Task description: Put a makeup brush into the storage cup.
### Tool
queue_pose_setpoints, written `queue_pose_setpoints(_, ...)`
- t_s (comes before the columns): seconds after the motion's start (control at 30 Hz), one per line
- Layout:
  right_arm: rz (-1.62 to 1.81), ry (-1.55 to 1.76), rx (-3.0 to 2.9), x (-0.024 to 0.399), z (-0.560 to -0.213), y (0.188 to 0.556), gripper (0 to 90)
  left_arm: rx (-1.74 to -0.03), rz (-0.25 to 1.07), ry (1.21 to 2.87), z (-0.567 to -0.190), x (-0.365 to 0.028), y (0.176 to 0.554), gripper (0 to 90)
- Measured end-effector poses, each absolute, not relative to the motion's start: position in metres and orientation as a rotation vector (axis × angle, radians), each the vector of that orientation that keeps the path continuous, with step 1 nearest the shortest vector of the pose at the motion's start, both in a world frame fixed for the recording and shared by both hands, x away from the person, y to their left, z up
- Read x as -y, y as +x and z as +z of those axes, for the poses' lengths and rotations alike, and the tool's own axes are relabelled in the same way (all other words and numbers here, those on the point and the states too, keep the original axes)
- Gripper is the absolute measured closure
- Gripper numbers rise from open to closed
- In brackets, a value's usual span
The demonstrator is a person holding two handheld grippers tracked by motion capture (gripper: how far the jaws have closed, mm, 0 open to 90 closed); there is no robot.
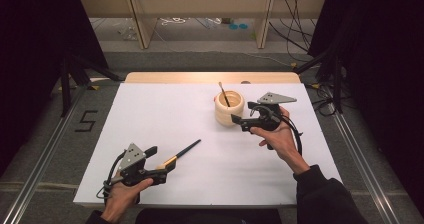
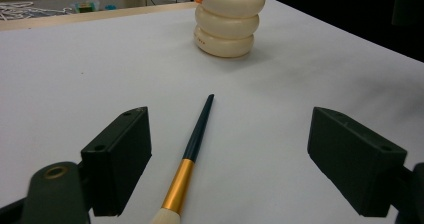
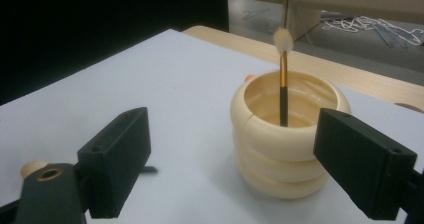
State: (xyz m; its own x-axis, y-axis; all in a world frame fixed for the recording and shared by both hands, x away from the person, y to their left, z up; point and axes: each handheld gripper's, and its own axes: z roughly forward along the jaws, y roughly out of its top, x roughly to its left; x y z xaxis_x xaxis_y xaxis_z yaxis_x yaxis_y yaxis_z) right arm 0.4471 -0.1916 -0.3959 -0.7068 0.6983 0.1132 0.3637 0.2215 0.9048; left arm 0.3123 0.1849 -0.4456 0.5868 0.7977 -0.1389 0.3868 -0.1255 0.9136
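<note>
The left gripper (image 1: 167, 165) is resting low on the white table (image 1: 150, 119) with its jaws standing wide apart on either side of the slim dark-handled makeup brush with a gold ferrule (image 2: 192, 156), probably lining up to pick it up. That brush is lying flat, apart from both pads (pale bristles nearest the gripper). The right gripper (image 1: 239, 121) is hovering open-jawed just beside the cream ribbed ring-stacked holder (image 3: 282, 134), where a second gold-and-black brush (image 3: 283, 79) is already standing bristles-up.

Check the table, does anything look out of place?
One brush lies flat on the white tabletop between the left gripper's open jaws, while the other brush stands in the cream holder.
</note>
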Motion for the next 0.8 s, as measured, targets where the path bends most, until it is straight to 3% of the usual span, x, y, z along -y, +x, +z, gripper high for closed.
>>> queue_pose_setpoints(0.8, 1.475, 0.972, -2.184, 0.202, -0.412, 0.416, 16.3, -0.99, 0.459, 1.743, -0.447, -0.18, 0.314, 17.4)
